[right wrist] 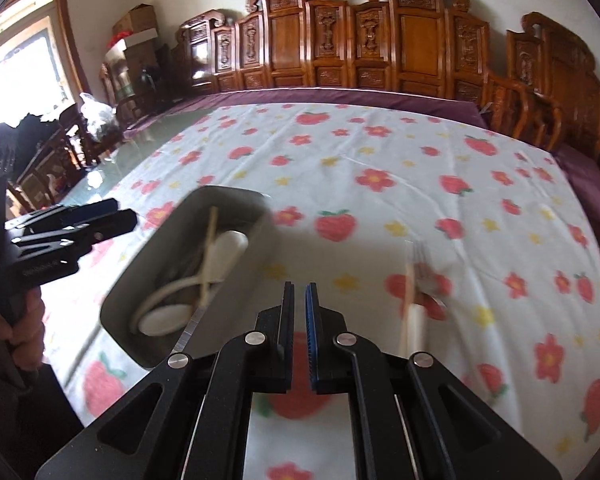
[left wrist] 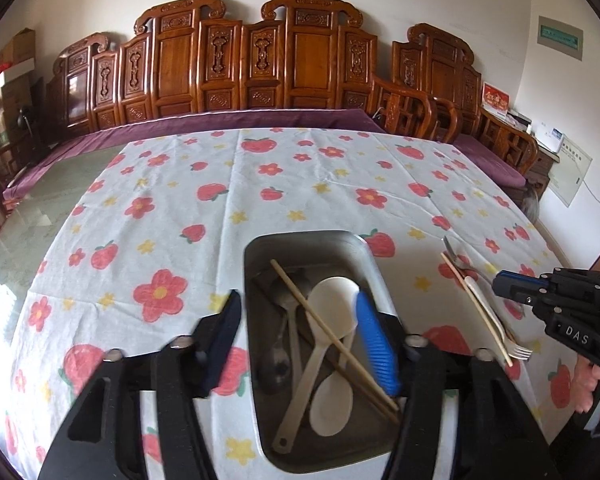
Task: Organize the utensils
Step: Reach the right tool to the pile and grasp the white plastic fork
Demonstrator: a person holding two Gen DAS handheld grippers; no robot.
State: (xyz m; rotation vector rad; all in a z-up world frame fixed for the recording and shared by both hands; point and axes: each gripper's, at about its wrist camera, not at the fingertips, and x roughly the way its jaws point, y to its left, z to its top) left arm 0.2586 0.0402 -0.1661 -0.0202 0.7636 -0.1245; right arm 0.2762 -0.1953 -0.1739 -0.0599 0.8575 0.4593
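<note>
Left gripper (left wrist: 296,316) stands wide above the tray (left wrist: 352,240), nothing between its jaws. Spoons (left wrist: 332,312) and chopsticks (left wrist: 324,328) lie inside. Right gripper (right wrist: 299,296) is closed, empty. Fork (left wrist: 516,348) lies on the cloth (left wrist: 172,208) right of the tray: likely the next pickup, which needs the jaws opened first.

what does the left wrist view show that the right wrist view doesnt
Only the left wrist view: sharp tray contents, with a metal spoon under the chopsticks, and the fork clear on the cloth beside the tray; the left gripper open over the tray.

Only the right wrist view: a bright window, and the right gripper shut, empty.

Both: the metal tray, white spoons and the flowered tablecloth.
</note>
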